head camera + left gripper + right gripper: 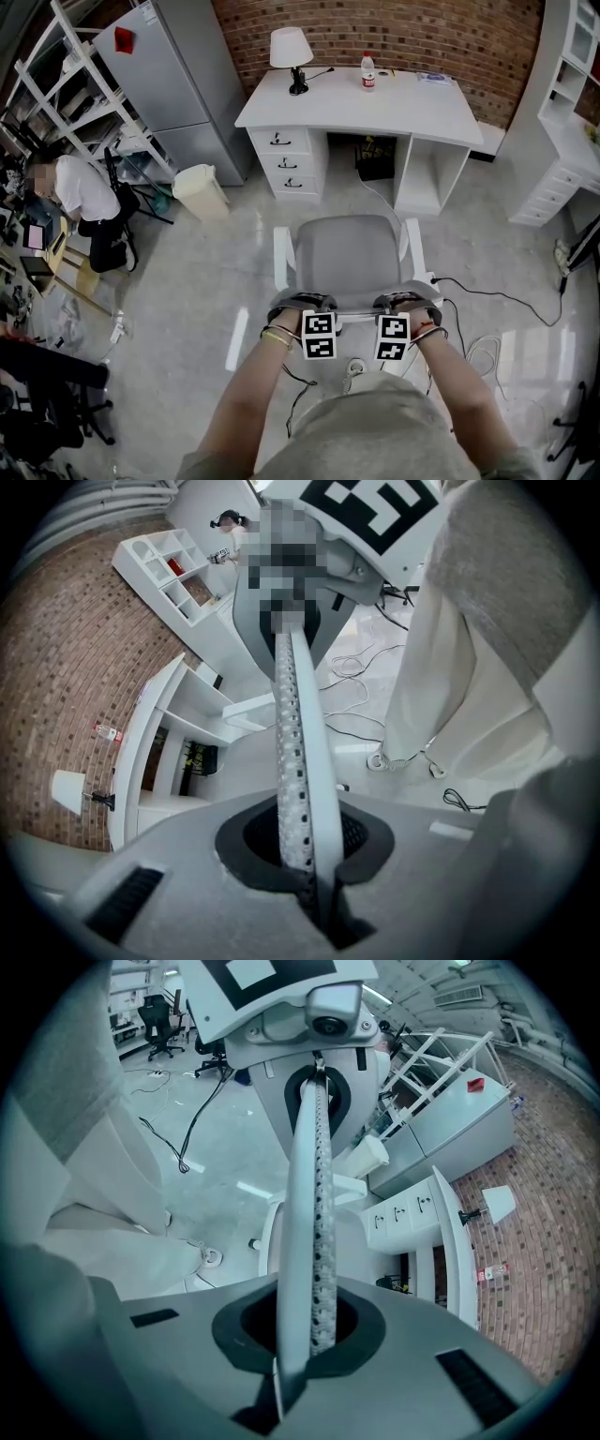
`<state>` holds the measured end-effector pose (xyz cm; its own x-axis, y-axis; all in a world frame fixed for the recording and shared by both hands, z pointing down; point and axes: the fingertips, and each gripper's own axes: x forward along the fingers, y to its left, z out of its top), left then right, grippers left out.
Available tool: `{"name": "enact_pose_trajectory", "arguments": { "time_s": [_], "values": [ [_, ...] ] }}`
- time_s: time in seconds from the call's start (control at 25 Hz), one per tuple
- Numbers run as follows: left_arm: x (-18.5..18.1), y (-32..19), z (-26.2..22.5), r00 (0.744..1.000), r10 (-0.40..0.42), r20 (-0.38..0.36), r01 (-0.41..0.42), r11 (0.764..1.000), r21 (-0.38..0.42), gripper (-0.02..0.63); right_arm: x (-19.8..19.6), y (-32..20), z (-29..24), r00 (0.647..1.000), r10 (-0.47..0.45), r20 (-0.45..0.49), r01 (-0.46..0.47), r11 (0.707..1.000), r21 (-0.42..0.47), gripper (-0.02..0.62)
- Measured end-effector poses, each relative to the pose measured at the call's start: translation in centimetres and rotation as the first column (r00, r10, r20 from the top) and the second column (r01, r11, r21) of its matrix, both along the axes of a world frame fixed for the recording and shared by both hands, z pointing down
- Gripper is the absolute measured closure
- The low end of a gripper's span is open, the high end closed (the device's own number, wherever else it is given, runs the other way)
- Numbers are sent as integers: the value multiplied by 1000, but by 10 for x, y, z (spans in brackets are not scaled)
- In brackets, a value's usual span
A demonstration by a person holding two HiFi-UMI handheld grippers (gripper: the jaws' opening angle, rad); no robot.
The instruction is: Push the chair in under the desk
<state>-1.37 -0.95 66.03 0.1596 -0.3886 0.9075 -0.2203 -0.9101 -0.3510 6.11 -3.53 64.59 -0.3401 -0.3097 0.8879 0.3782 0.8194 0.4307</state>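
Left tongs (302,304) and right tongs (405,302) clamp chair (347,251) facing desk (375,108).

Left gripper (310,874) clamps thin top edge of chair back (302,733). Desk (136,761) stands beyond, at left; lamp (71,794) and bottle (106,731) on top.

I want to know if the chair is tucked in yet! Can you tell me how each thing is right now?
chair: standing out in front of the desk, not pushed under yet
left tongs: shut on the chair's back edge
right tongs: shut on the chair's back edge
drawers: all three shut
lamp: upright on the desk
bottle: upright, cap on
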Motion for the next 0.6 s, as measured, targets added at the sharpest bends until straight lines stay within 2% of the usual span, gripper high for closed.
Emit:
{"name": "enact_pose_trajectory", "arguments": {
  "time_s": [0.6],
  "values": [
    [-2,-34,-1,1000,-31,-1,31,999,15,572,-4,-35,-1,999,-36,1,36,999,4,585]
  ]
}}
